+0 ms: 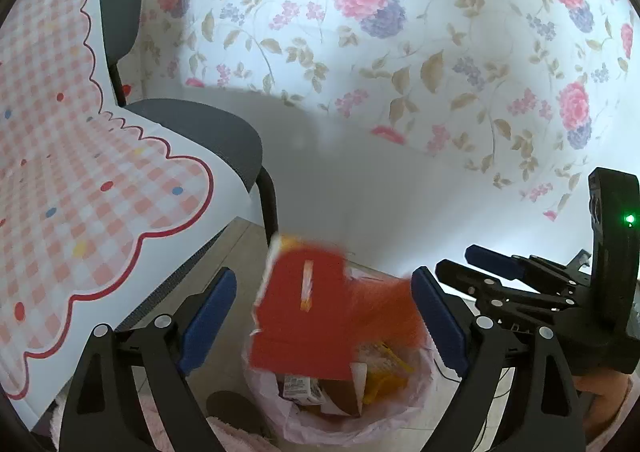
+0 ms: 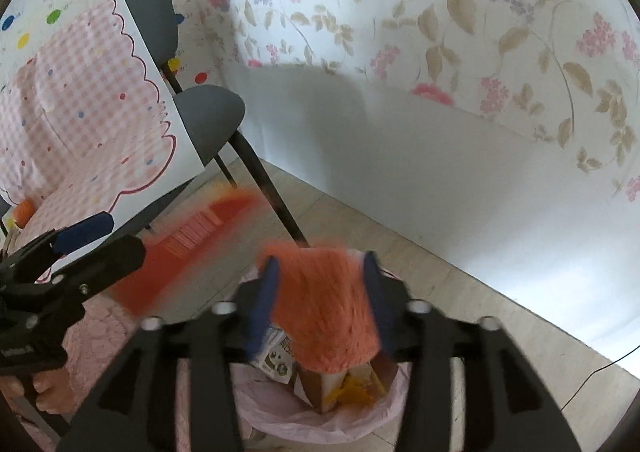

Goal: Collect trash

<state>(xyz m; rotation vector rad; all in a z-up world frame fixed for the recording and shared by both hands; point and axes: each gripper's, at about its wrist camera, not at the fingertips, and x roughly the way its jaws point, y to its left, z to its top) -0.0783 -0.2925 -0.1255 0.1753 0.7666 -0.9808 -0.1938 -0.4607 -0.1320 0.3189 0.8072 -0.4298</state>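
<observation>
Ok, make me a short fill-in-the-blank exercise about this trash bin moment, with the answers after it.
1. The red package is blurred in mid-air above the bin liner, which is ____ in colour.
2. The left gripper has its jaws ____, not pressing on the package.
3. The pads on the gripper fingers are ____.
4. The chair beside the table has a ____ seat.

Answers: pink; open; blue; grey

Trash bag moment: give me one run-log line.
left gripper open, red packet between fingers | right gripper open, orange item between fingers | both above trash bag
</observation>
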